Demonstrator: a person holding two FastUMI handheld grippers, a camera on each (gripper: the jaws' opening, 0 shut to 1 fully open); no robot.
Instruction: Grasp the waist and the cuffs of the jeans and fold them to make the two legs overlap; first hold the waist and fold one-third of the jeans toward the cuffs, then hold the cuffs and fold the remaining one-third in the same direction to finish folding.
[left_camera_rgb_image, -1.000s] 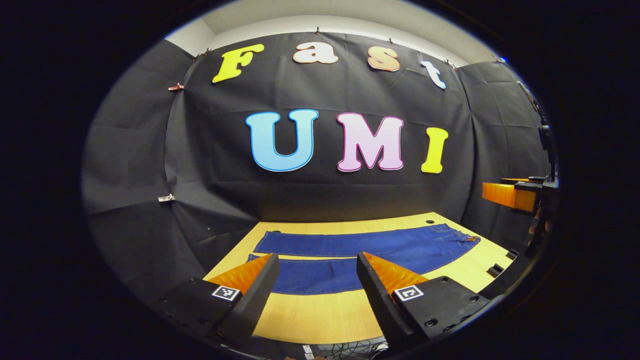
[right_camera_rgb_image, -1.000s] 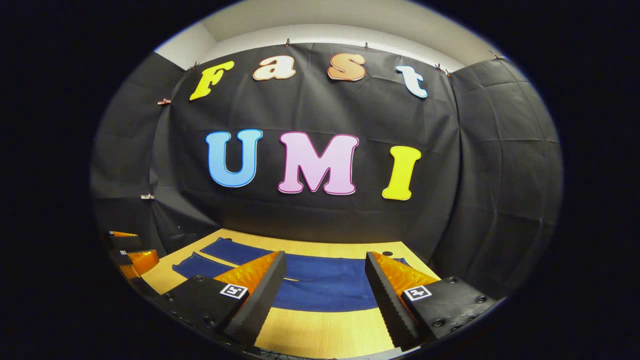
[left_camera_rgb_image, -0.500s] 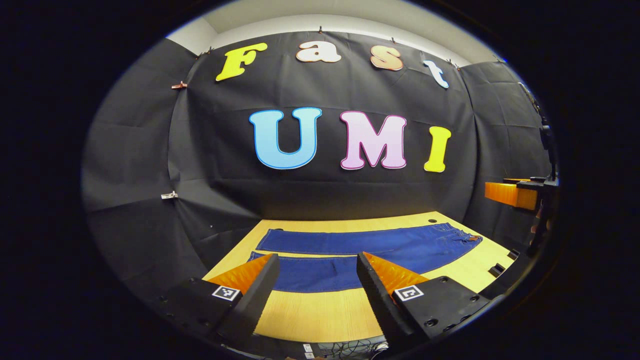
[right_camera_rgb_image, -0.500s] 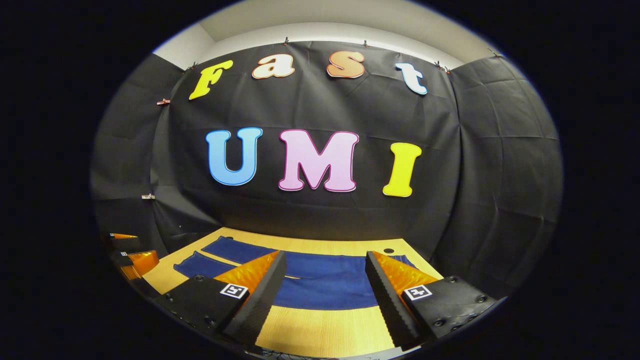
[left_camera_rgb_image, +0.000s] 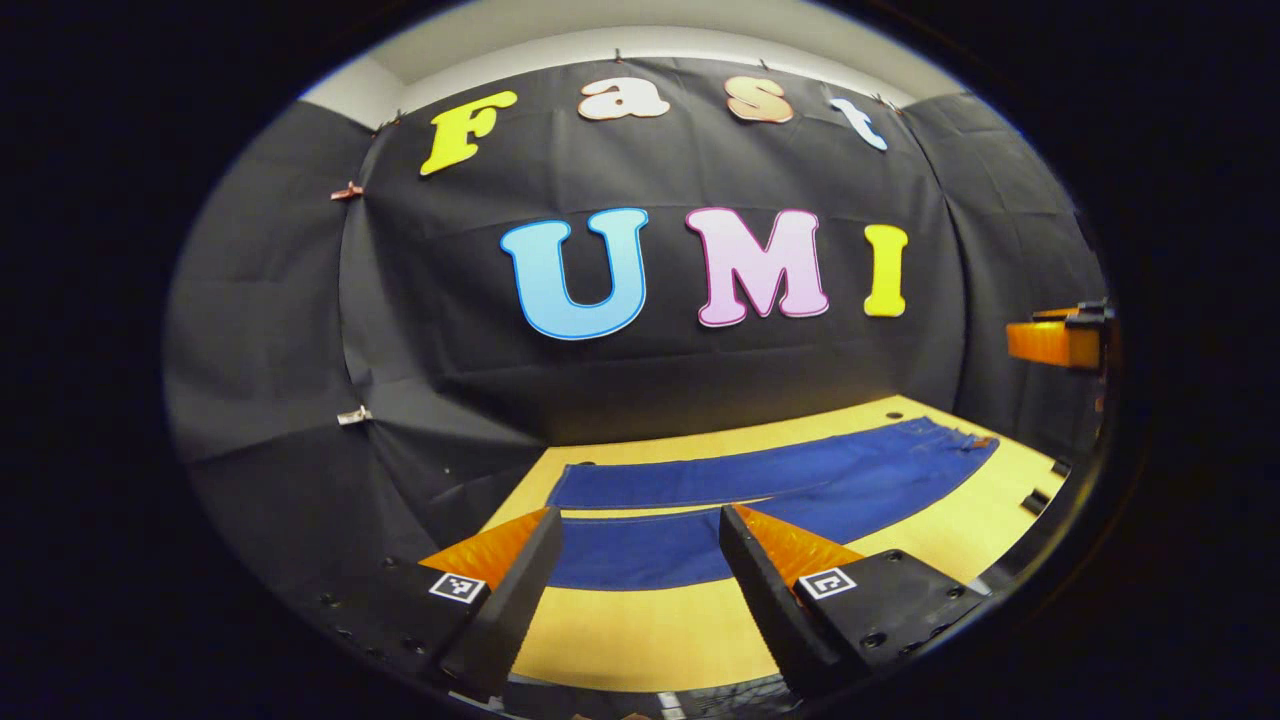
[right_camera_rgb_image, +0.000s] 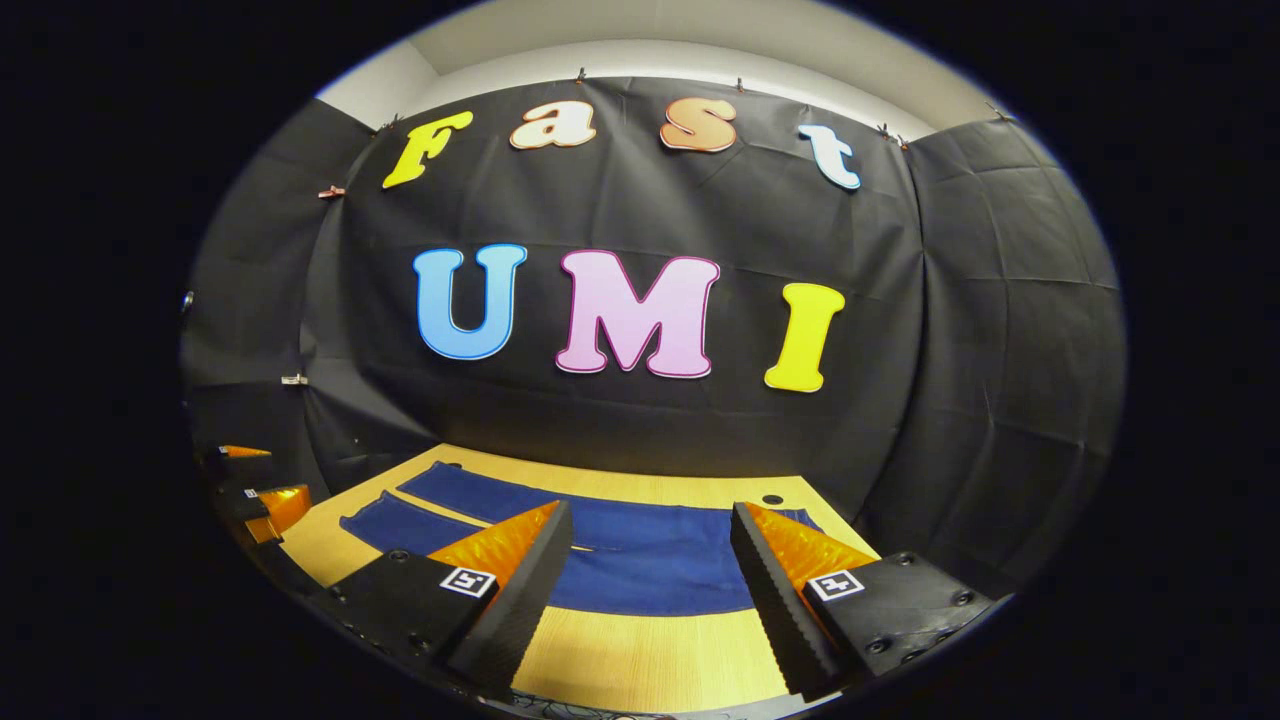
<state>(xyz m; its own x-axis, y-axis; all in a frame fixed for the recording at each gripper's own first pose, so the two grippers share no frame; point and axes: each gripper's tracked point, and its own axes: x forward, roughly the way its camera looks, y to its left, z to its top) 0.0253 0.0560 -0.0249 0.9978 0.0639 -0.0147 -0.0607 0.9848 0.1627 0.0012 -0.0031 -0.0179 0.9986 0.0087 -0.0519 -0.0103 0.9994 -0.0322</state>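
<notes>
A light wooden table (left_camera_rgb_image: 640, 640) with a small round hole (right_camera_rgb_image: 772, 499) near its far edge stands against the booth's black cloth wall (right_camera_rgb_image: 620, 440). The cloth is creased and fastened along its top edge by small clips (left_camera_rgb_image: 346, 191), with a further clip (left_camera_rgb_image: 351, 415) at its left fold. Above it runs a pale strip of ceiling (right_camera_rgb_image: 690, 50).

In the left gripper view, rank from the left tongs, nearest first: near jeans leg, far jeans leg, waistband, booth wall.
1. Near jeans leg, just ahead of the open left tongs.
2. Far jeans leg, behind it.
3. Waistband, far right.
4. Booth wall, at the back.
</notes>
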